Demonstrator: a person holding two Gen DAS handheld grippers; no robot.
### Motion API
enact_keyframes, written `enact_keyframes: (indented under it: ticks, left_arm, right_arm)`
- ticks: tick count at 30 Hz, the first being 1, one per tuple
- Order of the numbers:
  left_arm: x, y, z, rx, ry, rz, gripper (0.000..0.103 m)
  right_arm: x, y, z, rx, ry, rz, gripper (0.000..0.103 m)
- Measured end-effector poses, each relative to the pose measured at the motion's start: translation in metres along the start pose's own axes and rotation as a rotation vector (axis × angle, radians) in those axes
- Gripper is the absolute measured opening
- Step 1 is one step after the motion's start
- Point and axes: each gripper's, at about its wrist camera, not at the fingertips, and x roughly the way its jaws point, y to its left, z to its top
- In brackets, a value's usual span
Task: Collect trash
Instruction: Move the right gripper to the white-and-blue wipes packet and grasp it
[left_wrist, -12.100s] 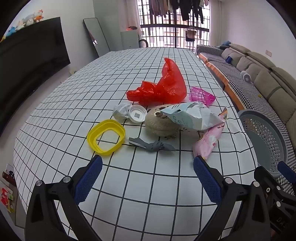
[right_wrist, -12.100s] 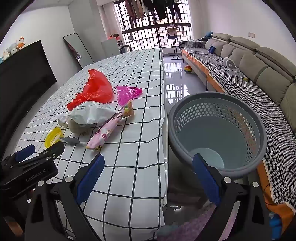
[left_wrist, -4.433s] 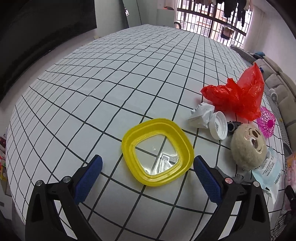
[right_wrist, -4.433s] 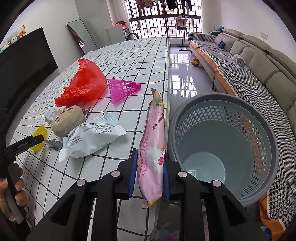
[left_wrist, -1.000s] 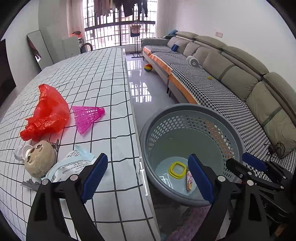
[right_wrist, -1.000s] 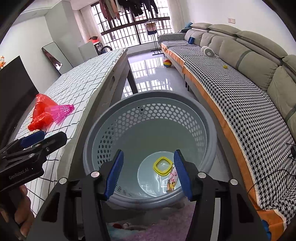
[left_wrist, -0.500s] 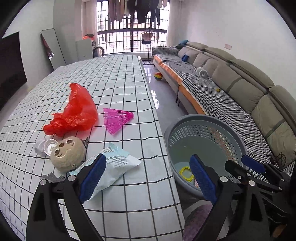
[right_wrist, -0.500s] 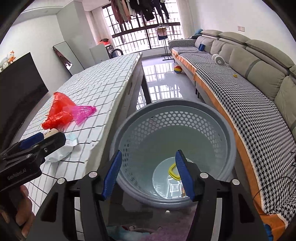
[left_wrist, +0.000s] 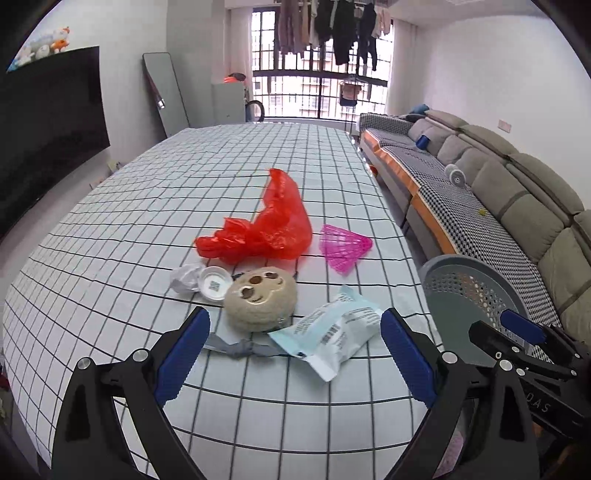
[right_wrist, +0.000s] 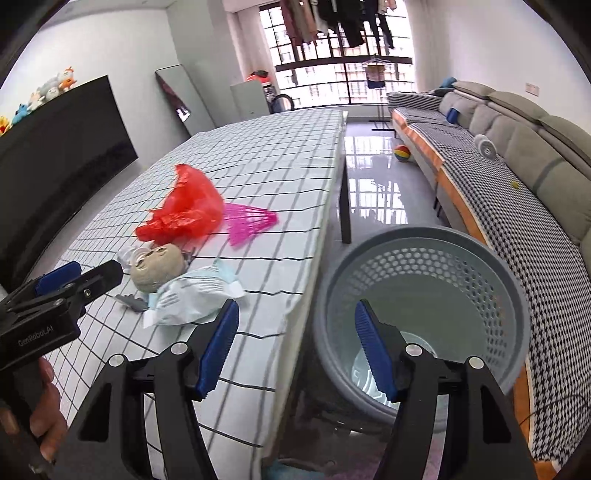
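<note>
Trash (left_wrist: 332, 334): approx. 7 pcs on table (left_wrist: 110, 229).

I see a white tablecloth (left_wrist: 110, 258) with a black grid, a red bag (left_wrist: 266, 229), a pink shuttlecock (left_wrist: 343, 247), a beige plush toy (left_wrist: 260, 299), a pale blue packet (left_wrist: 332, 332) and a grey perforated basket (right_wrist: 424, 291).

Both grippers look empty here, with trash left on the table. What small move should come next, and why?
Probably ease the left gripper forward and down onto the pale blue snack packet. Its jaws stand open and empty, the packet lies nearest, between its fingers in the left wrist view, and the grey basket stands just off the table edge. The right gripper is open over that edge.
</note>
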Motion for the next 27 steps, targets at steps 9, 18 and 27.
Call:
enact_keyframes:
  ticks: [9,18,27]
  left_arm:
    - [-0.003,0.063,-0.007,-0.088,-0.007,0.129,0.092]
    - [0.001,0.099,-0.015,-0.153,0.01,0.173,0.092]
    - [0.01,0.1,-0.021,-0.163,0.037,0.149,0.092]
  right_arm:
    - [0.032,0.05,0.003,-0.088,0.055,0.071,0.063]
    - [0.053,0.104,0.0,-0.202,0.105,0.099,0.063]
    - [0.071,0.101,-0.005,-0.184,0.147,0.036,0.063]
